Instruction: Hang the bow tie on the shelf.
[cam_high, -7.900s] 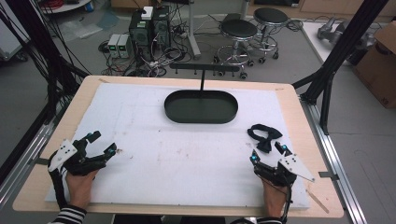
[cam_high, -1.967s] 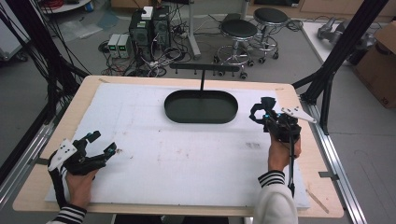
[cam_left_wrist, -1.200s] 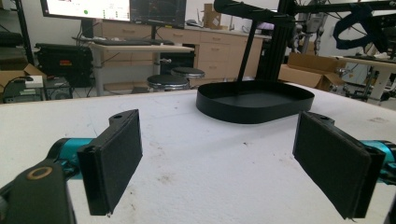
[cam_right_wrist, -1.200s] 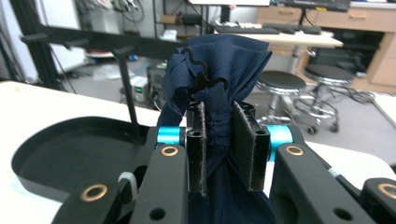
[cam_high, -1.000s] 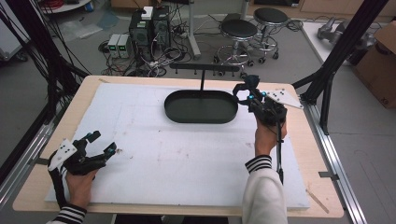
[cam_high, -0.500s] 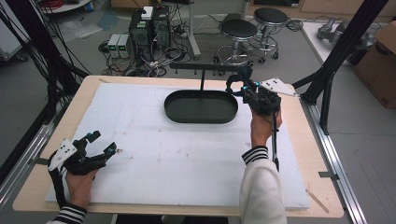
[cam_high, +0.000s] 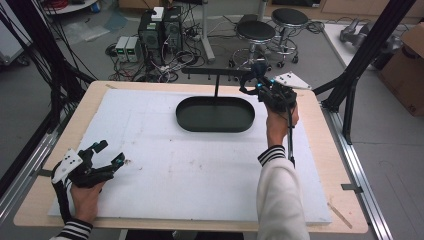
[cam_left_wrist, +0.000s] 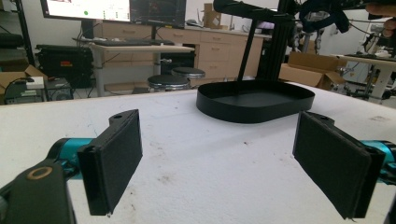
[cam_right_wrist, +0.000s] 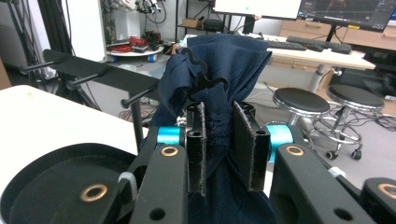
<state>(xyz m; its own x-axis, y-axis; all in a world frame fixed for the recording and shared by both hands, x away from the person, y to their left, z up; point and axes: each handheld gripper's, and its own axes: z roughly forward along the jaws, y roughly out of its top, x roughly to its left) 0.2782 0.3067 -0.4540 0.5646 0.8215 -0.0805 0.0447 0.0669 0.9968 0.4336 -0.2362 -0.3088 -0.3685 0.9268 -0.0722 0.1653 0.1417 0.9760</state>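
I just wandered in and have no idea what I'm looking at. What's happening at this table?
A person holds a two-jaw gripper in each hand. The right gripper is clamped on a dark blue cloth item, raised beside the peg rack that stands over the black oval tray. The left gripper rests open on the white table near the person, holding nothing.

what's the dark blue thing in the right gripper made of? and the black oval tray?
Dark blue item: looks like soft woven fabric, matte; it bunches and creases where the right gripper is shut on it.
Black oval tray: rigid with a thin upright rim and a smooth, slightly satin finish; probably painted metal or plastic, the look leaves that open.
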